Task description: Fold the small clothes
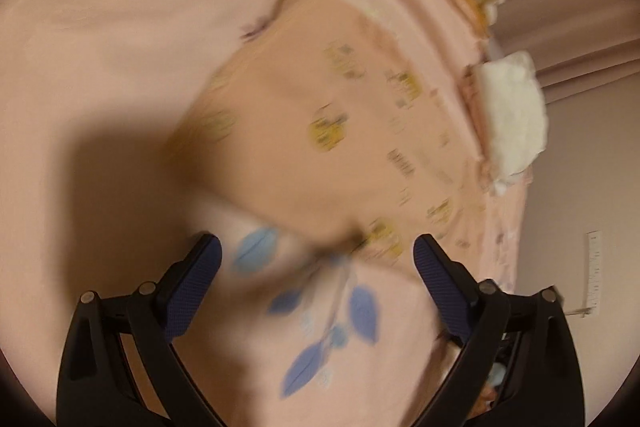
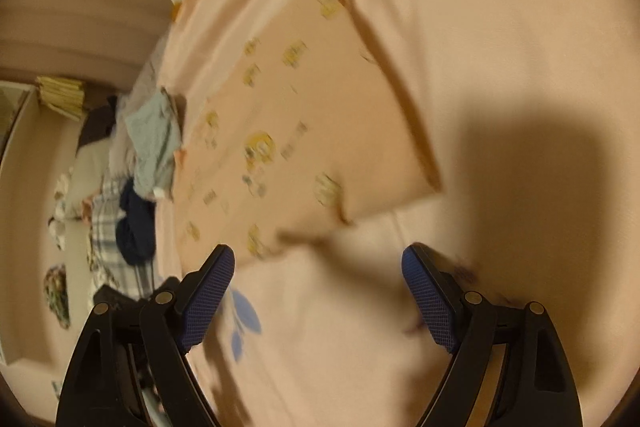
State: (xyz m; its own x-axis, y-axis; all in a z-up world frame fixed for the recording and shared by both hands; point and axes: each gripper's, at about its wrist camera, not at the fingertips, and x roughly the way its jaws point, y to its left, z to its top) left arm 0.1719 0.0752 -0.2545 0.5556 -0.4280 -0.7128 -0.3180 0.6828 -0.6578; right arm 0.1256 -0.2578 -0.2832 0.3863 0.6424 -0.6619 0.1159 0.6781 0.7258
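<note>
Garment [image 1: 320, 131], peach with yellow prints, lay flat on the pink bed sheet [image 1: 120, 27], released. Left tool [image 1: 316, 263] and right tool [image 2: 318, 267] gaped wide, empty, just short of its near edge. Best gripped next by both near corners, evenly, for a square fold.

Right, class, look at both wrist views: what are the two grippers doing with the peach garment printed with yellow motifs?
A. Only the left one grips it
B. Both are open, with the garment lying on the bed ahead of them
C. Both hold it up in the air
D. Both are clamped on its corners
B: the left gripper and right gripper stand wide open with nothing pinched, and the peach garment lies flat on the pink bedsheet.
</note>
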